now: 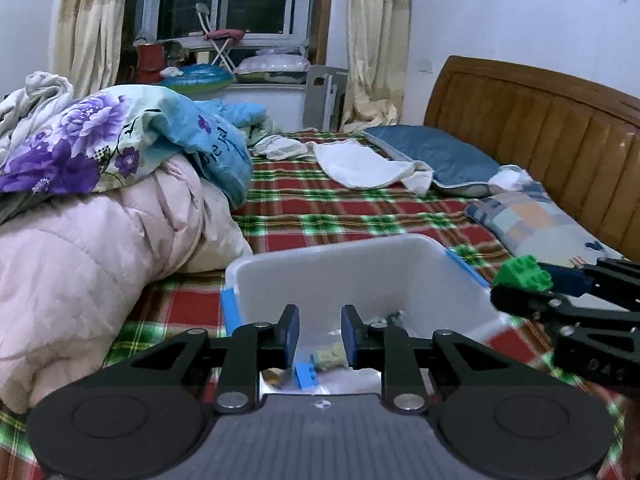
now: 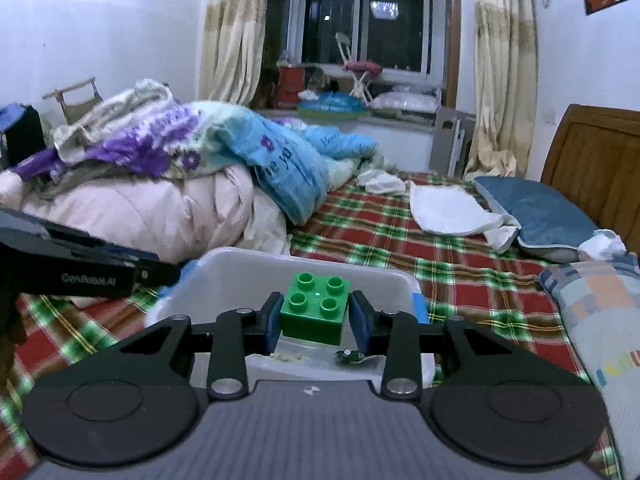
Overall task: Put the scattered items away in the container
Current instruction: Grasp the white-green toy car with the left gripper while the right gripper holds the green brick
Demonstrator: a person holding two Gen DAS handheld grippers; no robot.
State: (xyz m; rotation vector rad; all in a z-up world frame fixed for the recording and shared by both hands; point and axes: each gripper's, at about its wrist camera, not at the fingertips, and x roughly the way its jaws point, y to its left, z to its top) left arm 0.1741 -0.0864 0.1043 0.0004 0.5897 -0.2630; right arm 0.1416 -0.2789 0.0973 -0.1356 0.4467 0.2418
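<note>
A white plastic bin [image 1: 360, 268] with blue tape on its rim sits on the plaid bed; it also shows in the right wrist view [image 2: 248, 276]. Small items lie in its bottom, among them a pale piece [image 1: 328, 356] and a dark green one [image 2: 352, 356]. My right gripper [image 2: 316, 320] is shut on a green four-stud brick [image 2: 314, 308] and holds it above the bin's near rim. The brick shows in the left wrist view [image 1: 522, 272] at the bin's right side. My left gripper [image 1: 320, 336] is open and empty over the bin.
A pile of quilts [image 1: 100, 200] rises left of the bin. Pillows [image 1: 436, 156] and a patchwork cushion [image 1: 536, 220] lie along the wooden headboard [image 1: 540, 120] at right. White cloths [image 1: 360, 164] lie farther up the plaid sheet.
</note>
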